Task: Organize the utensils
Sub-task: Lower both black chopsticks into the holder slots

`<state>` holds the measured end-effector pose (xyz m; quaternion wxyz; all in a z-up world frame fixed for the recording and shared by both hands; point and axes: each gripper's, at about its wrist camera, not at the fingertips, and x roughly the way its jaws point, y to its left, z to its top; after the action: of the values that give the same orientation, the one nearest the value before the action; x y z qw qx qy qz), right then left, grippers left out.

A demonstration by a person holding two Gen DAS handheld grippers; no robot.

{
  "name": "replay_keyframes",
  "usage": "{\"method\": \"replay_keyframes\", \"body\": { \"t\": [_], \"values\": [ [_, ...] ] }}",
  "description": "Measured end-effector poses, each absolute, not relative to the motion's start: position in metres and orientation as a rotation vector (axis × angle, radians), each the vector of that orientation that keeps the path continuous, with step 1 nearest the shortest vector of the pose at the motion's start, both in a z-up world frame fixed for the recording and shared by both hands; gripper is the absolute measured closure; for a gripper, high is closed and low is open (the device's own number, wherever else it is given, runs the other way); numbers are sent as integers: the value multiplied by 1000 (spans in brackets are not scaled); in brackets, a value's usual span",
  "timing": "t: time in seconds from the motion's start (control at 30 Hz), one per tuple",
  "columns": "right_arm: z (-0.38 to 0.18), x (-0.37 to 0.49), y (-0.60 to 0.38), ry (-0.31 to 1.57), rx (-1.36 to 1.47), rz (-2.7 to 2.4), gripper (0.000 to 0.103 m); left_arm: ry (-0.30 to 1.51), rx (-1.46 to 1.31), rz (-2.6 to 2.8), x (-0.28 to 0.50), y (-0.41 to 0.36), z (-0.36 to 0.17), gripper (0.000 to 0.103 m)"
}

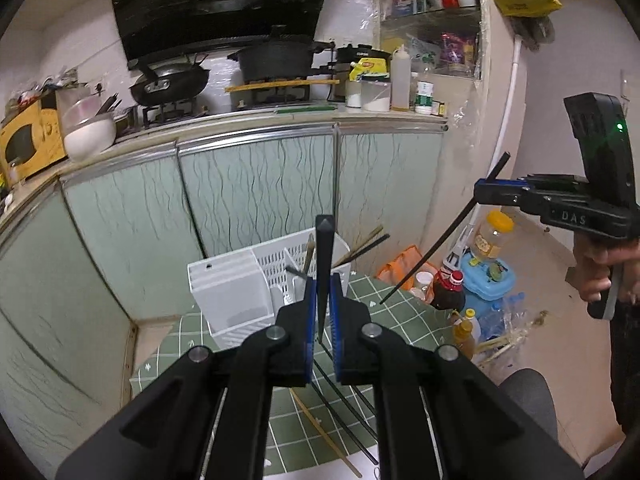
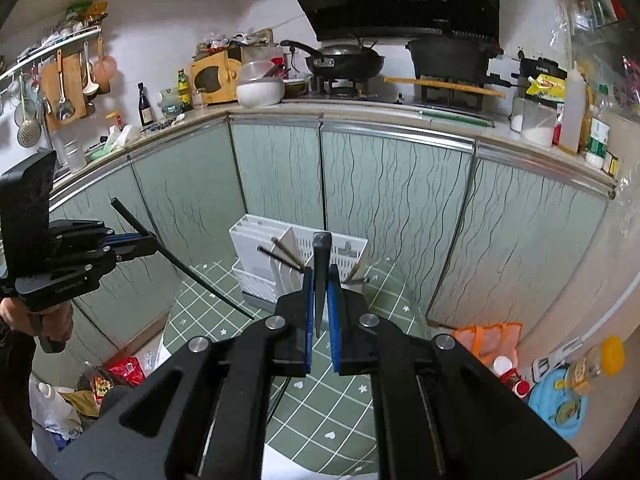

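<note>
My left gripper is shut on a black chopstick that stands upright between its blue pads. My right gripper is shut on another black chopstick, also upright. Each gripper shows in the other's view, held above the table: the right one with its chopstick slanting down, the left one with its chopstick likewise. A white slotted utensil holder stands on the green tiled table ahead of both and holds several chopsticks. More chopsticks lie loose on the table under my left gripper.
Pale green cabinet doors rise right behind the holder, under a counter with a stove, wok and pot. Bottles, a jar and bags crowd the floor to the table's right. A red packet and bags lie on the floor at left.
</note>
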<state>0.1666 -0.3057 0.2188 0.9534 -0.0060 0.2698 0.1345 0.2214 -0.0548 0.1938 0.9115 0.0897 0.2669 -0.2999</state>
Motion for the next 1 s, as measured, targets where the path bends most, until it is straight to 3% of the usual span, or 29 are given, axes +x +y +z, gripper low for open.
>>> {"method": "replay_keyframes", "body": {
  "t": [0.53, 1.0],
  "values": [
    [237, 237, -319, 536, 4, 302, 97, 507, 176, -663, 284, -87, 234, 95],
    [205, 304, -334, 565, 51, 320, 97, 524, 101, -738, 346, -113, 213, 95]
  ]
}}
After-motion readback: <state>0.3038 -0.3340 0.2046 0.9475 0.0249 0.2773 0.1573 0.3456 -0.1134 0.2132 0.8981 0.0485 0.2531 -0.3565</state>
